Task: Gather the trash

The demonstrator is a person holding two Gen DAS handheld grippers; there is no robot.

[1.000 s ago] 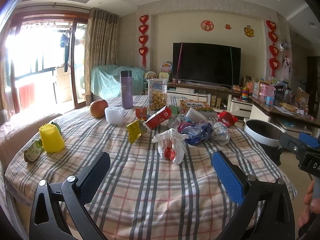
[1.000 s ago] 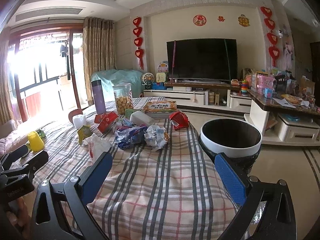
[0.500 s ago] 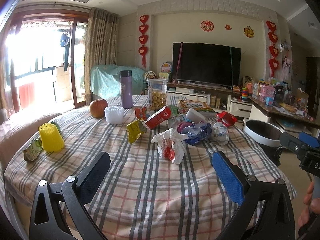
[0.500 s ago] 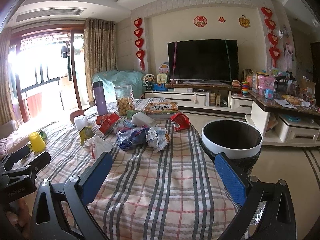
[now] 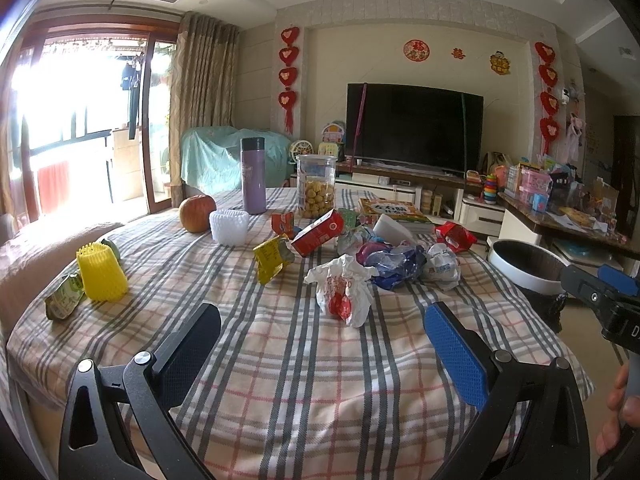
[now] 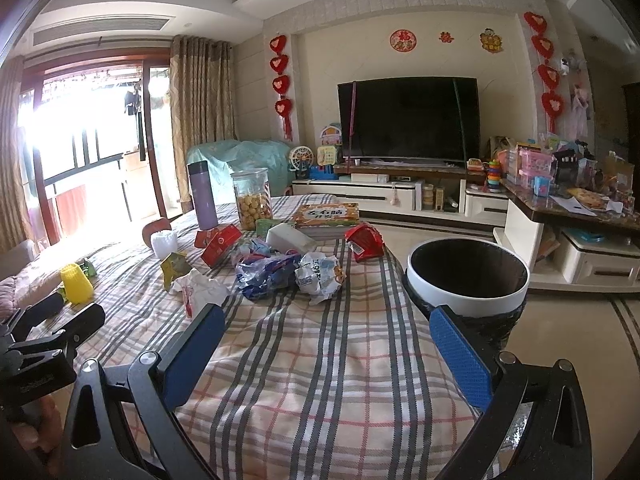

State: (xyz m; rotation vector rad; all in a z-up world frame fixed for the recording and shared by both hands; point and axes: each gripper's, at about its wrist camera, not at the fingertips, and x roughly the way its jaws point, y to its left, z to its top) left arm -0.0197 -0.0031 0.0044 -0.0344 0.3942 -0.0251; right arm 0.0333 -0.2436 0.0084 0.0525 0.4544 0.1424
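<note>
Trash lies mid-table on the plaid cloth: a white crumpled wrapper with red print [image 5: 342,290] [image 6: 198,290], a blue-purple bag [image 5: 394,262] [image 6: 266,272], a crumpled white wrapper [image 5: 442,266] [image 6: 320,274], a red carton [image 5: 318,232] [image 6: 220,240], a yellow packet [image 5: 272,258], a red packet [image 5: 454,236] [image 6: 364,240]. A white-rimmed bin [image 6: 466,276] [image 5: 524,266] stands by the table's right edge. My left gripper [image 5: 320,340] is open and empty, short of the white wrapper. My right gripper [image 6: 324,340] is open and empty over the near table.
An apple [image 5: 197,213], white foam net [image 5: 229,226], purple flask [image 5: 253,176], biscuit jar [image 5: 316,192] and book [image 5: 394,210] stand at the far side. A yellow foam net [image 5: 101,272] and green packet [image 5: 64,300] lie left. TV stand and cluttered counter beyond.
The right wrist view has shifted slightly, lifting a little; the left gripper holds still. Both grippers stay open and nothing on the table has moved.
</note>
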